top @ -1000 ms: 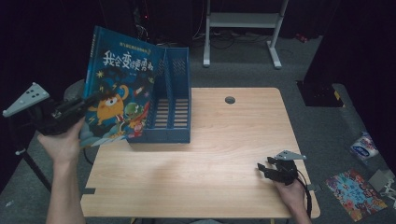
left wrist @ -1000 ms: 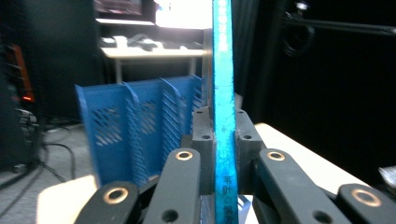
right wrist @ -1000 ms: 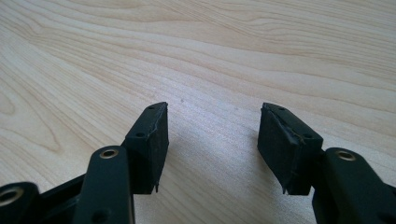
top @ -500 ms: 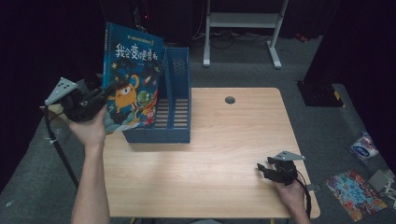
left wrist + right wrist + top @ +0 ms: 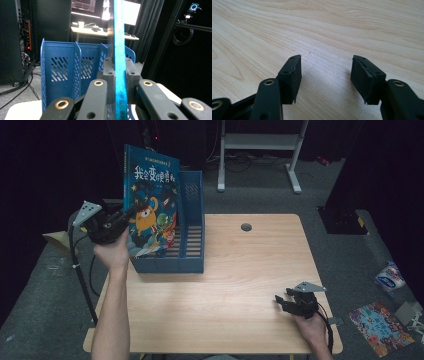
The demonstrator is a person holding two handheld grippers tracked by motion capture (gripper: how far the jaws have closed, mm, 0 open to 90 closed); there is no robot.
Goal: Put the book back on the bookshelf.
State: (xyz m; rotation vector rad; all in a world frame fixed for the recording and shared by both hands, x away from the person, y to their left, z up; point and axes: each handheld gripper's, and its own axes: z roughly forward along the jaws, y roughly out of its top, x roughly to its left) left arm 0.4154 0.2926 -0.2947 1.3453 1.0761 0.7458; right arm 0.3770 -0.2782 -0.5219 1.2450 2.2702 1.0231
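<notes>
While upright, the book [image 5: 150,202] sits clamped in the left hand-held gripper [image 5: 120,220], seemingly over the file rack [image 5: 192,220].

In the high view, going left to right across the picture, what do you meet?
Left claw → picture book clamped in it → blue file rack → round hole in the table → right claw → white packet on the floor.

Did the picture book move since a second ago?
Yes. The picture book, clamped in the left gripper, moved right, toward the blue file rack, and now stands more upright.
</notes>
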